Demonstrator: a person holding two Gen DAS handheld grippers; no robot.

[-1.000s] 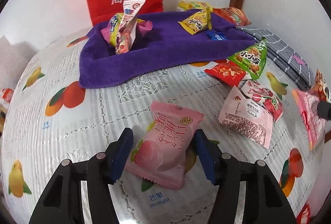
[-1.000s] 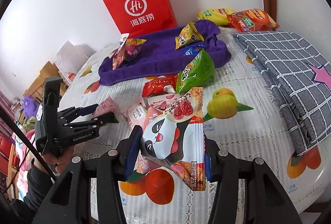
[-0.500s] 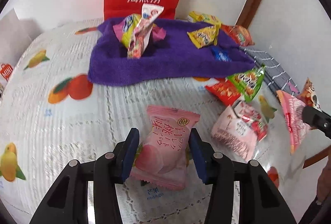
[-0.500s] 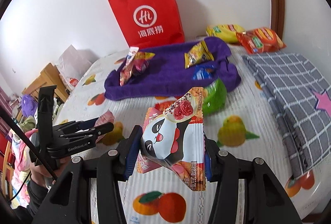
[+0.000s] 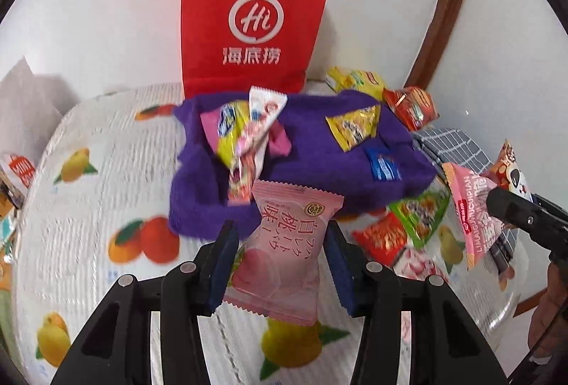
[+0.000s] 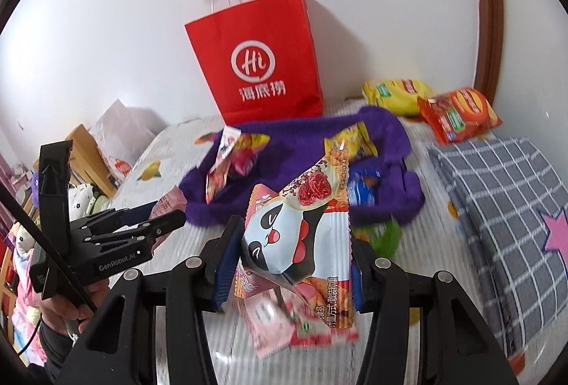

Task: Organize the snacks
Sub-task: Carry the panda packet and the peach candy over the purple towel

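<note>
Surface: fruit-print cloth (image 5: 88,207), probably over a bed.
On it: purple towel (image 5: 319,164), red paper bag (image 6: 262,65), grey checked blanket (image 6: 504,207), loose snack packets (image 5: 387,236).

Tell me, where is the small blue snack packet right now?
The small blue snack packet lies on the purple towel near its right edge, just below the yellow triangular packet, in the left wrist view.

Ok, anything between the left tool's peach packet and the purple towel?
Nothing visible. The pink peach packet sits clamped in the left tool, and the purple towel lies just ahead, its near edge bare.
</note>
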